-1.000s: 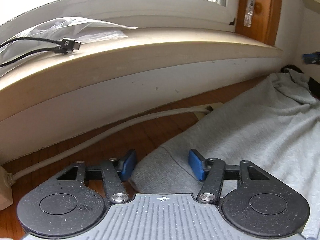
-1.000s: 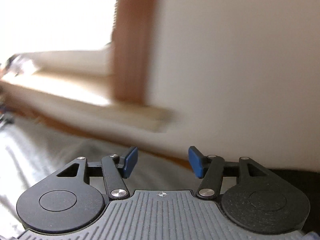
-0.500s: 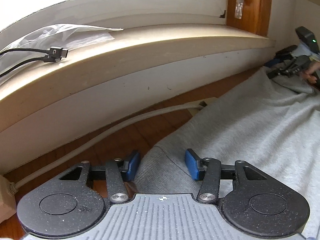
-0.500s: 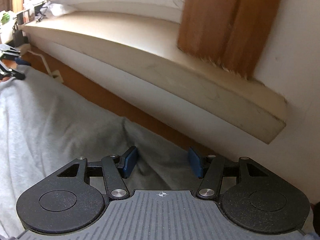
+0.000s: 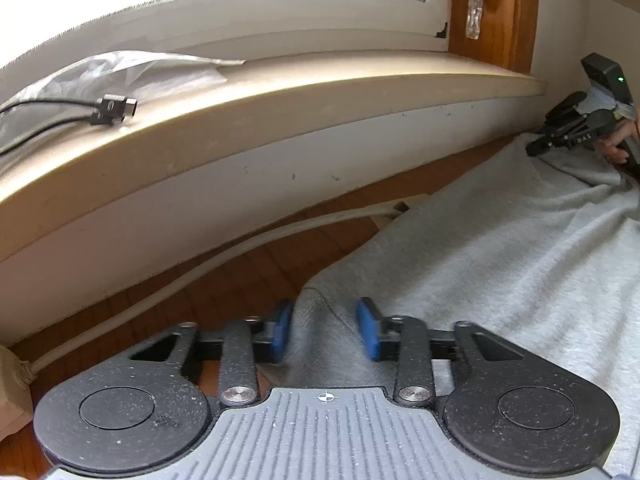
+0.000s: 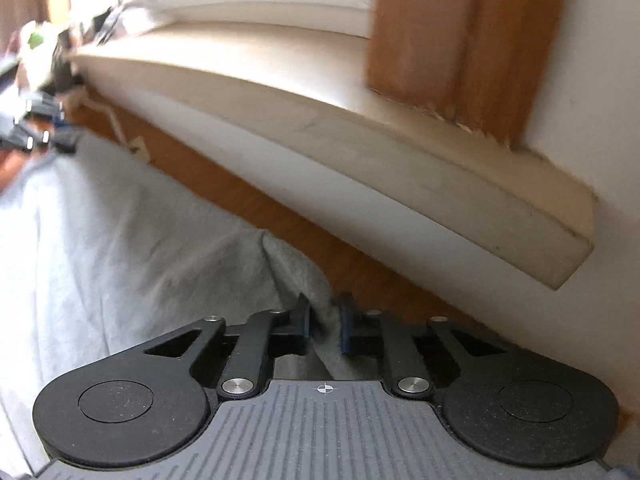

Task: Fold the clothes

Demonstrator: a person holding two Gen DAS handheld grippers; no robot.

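You've got the grey garment (image 5: 500, 272) spread on the wooden floor (image 5: 248, 280) under the windowsill (image 5: 320, 88). Your right gripper (image 6: 325, 322) just closed and is pinching a far corner. Your left gripper (image 5: 325, 330) has been closing on the other corner, at 6 o'clock in its view, fabric bunched between nearly closed jaws. Probably so both corners lift together for a fold.

Grey garment (image 5: 500, 264), blue fingers (image 5: 280, 330), brown floor (image 5: 240, 280)
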